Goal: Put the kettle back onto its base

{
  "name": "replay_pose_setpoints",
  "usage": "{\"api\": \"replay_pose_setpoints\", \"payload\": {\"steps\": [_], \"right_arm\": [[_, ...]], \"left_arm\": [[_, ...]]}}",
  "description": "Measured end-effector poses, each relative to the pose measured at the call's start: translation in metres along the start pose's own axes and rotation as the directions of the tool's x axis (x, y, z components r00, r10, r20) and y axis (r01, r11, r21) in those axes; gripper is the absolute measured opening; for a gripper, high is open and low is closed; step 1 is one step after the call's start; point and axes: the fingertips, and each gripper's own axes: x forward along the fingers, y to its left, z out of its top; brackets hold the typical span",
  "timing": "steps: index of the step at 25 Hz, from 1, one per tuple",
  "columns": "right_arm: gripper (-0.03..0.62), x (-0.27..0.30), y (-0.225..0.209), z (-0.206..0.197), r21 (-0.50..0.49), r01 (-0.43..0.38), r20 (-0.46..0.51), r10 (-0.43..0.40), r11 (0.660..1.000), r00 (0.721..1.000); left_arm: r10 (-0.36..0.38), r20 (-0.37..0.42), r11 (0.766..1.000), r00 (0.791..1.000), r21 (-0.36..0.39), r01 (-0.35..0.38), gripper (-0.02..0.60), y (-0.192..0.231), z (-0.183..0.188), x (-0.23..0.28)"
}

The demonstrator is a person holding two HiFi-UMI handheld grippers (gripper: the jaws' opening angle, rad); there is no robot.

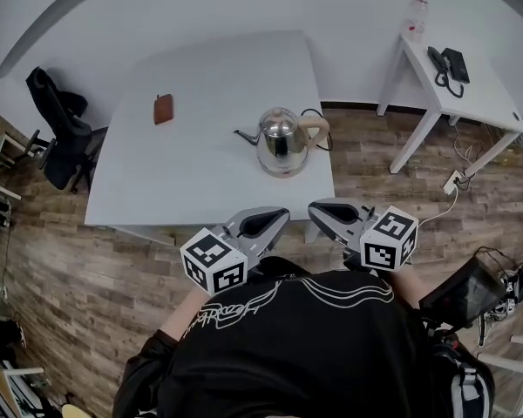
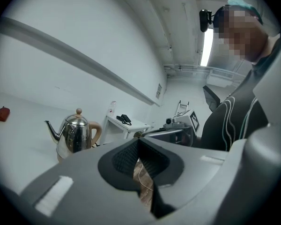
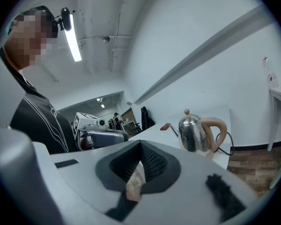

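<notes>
Kettle (image 1: 283,140), stainless steel, beige handle, upright on white table (image 1: 200,68), seated on pale base (image 1: 283,171); black cord (image 1: 314,111) behind handle. Left gripper (image 1: 277,216), nearer the person than kettle, off table edge: jaws pressed together, nothing between. Right gripper (image 1: 321,209), beside left, likewise closed, empty. Brown pouch (image 1: 163,109), left of kettle, well apart. Telephone (image 1: 447,64) on side table (image 1: 488,103), right of kettle. Chair (image 1: 61,129) with dark jacket, far left of kettle.

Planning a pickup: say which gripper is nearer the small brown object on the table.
Left. The left gripper sits toward the person and rightward from the brown object; the right gripper farther right.
</notes>
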Motion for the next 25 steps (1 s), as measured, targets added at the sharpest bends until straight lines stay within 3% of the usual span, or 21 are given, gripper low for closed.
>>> {"api": "replay_pose_setpoints", "payload": {"steps": [11,25], "right_arm": [[0.005,-0.003,-0.011,-0.011,0.036,0.022,-0.005,-0.022,0.999,1.000],[0.006,-0.008,-0.019,-0.019,0.074,0.025,-0.017,-0.024,0.997,1.000]], "left_arm": [[-0.013,0.032,0.999,0.999,-0.041,0.015,0.005,0.007,0.002,0.009],[-0.033,0.002,0.997,0.999,-0.063,0.033,0.006,0.001,0.001,0.016]]}}
